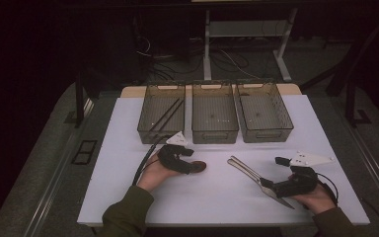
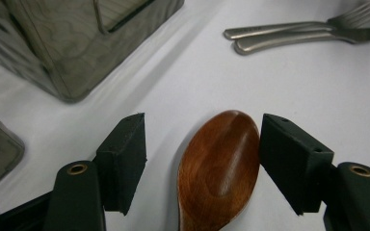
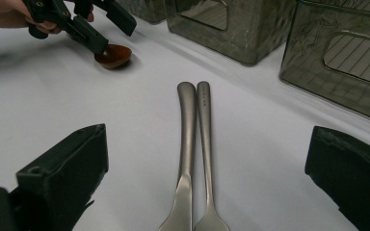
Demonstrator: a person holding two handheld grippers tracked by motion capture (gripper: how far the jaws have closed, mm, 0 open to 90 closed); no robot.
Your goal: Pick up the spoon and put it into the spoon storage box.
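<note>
Lying flat: wooden spoon (image 2: pixel 219 166) | bowl toward knife (image 2: pixel 289 30), lengthwise between left gripper (image 2: pixel 202 159) fingers

The room is dark, with light falling mainly on the white table (image 1: pixel 128 148). A grey floor (image 1: pixel 39 163) surrounds it. Behind stands a white desk frame (image 1: pixel 208 44) with loose cables (image 1: pixel 227 59) on the floor, and dark stand legs (image 1: pixel 80 101) flank the table.
</note>
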